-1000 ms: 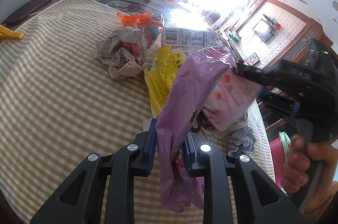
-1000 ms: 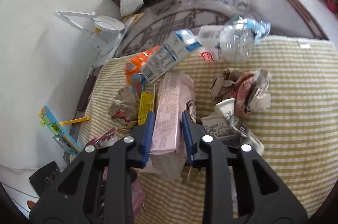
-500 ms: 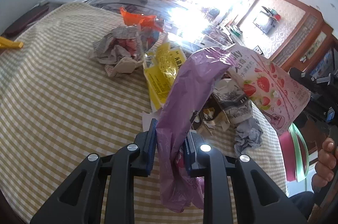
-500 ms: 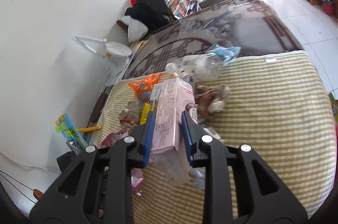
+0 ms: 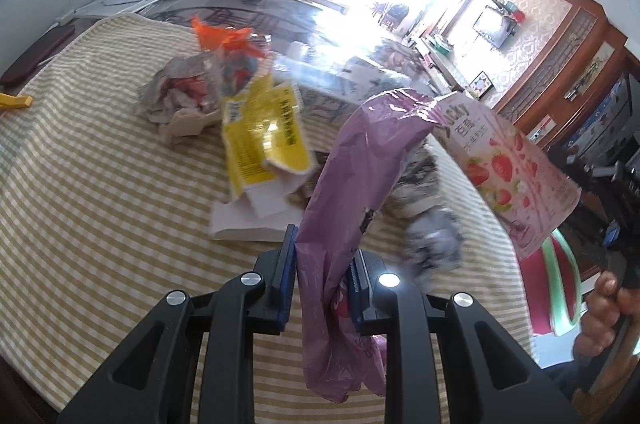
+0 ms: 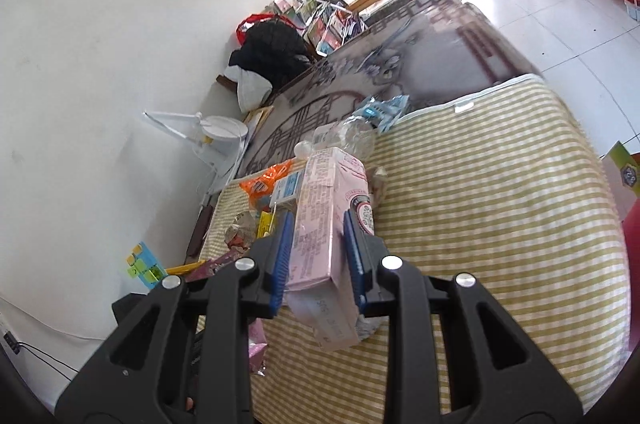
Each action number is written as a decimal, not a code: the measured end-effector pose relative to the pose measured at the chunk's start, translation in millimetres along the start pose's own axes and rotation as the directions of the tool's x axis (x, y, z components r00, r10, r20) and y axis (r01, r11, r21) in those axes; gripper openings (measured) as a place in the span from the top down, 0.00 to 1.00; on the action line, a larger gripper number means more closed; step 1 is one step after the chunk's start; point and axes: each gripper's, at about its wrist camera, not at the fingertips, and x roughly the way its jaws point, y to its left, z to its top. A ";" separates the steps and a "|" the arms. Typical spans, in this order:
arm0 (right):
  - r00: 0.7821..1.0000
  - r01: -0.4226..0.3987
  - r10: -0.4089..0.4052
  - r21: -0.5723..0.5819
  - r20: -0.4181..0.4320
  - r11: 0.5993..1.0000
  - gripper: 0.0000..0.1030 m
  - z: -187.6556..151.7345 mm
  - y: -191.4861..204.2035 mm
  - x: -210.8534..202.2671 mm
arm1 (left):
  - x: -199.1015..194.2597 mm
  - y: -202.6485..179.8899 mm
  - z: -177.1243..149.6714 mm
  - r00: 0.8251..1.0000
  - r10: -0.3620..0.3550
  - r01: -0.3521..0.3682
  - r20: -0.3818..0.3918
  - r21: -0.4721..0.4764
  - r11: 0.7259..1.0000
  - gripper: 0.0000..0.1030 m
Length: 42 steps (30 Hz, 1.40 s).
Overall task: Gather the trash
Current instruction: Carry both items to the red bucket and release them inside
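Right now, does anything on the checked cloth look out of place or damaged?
Nothing beyond the expected litter. Crumpled paper, a torn yellow wrapper and a crushed plastic bottle lie scattered on the checked cloth. The left gripper clamps a purple plastic bag; the right gripper clamps a pink strawberry carton.

Left hand-held gripper (image 5: 322, 266) clamped on purple bag (image 5: 360, 160), pink strawberry carton (image 5: 508, 168) at right, checked cloth (image 5: 100, 184) w/ litter

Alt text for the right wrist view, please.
The right gripper is shut on a pink carton, held above a checked yellow tablecloth. More trash lies behind: an orange wrapper and a clear plastic bottle.
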 end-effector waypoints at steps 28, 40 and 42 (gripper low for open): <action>0.979 0.103 -0.093 -0.045 0.182 0.994 0.75 7.5 -20.4 -73.8 | -5.5 -92.7 -6.6 0.995 -0.093 0.095 -0.026 0.125 0.988 0.81; 0.858 0.338 -0.338 0.070 0.386 0.938 0.75 11.8 -70.7 -160.5 | -2.0 -111.1 -13.0 0.993 -0.108 0.114 -0.046 0.157 0.981 0.81; 0.818 0.392 -0.401 0.110 0.413 0.913 0.75 9.0 -82.6 -176.5 | -0.6 -115.1 -13.8 0.993 -0.110 0.117 -0.051 0.163 0.980 0.81</action>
